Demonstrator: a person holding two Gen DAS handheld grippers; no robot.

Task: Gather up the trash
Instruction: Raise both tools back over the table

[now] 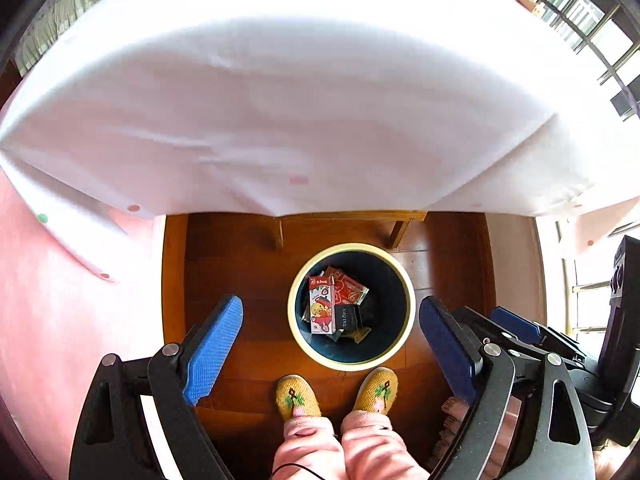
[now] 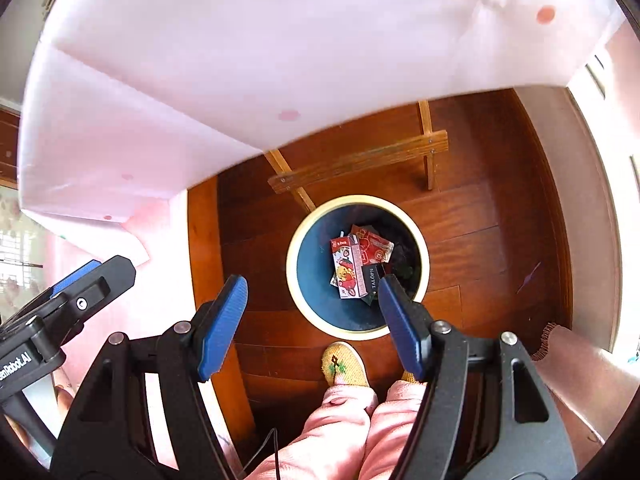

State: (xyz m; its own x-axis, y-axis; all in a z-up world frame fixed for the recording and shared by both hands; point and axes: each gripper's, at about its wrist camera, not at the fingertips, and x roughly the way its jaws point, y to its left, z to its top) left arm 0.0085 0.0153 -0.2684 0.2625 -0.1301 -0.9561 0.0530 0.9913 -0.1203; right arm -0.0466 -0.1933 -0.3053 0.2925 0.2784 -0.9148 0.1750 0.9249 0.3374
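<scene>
A round bin with a cream rim (image 1: 298,276) (image 2: 294,240) and dark blue inside stands on the wooden floor below both grippers. Inside lie a red and white juice carton (image 1: 322,304) (image 2: 347,268), a red wrapper (image 1: 348,288) (image 2: 374,248), a black packet (image 1: 347,317) (image 2: 370,278) and other scraps. My left gripper (image 1: 330,316) hangs open high above the bin, nothing between its blue pads (image 1: 214,348). My right gripper (image 2: 312,292) is open too and empty, its right pad (image 2: 400,328) overlapping the bin's rim in view.
A table under a white cloth with pink dots (image 1: 280,100) (image 2: 240,60) fills the upper half; its wooden legs and crossbar (image 2: 360,162) stand just behind the bin. A person's yellow slippers (image 1: 298,396) and pink trousers (image 1: 340,444) are right in front of the bin.
</scene>
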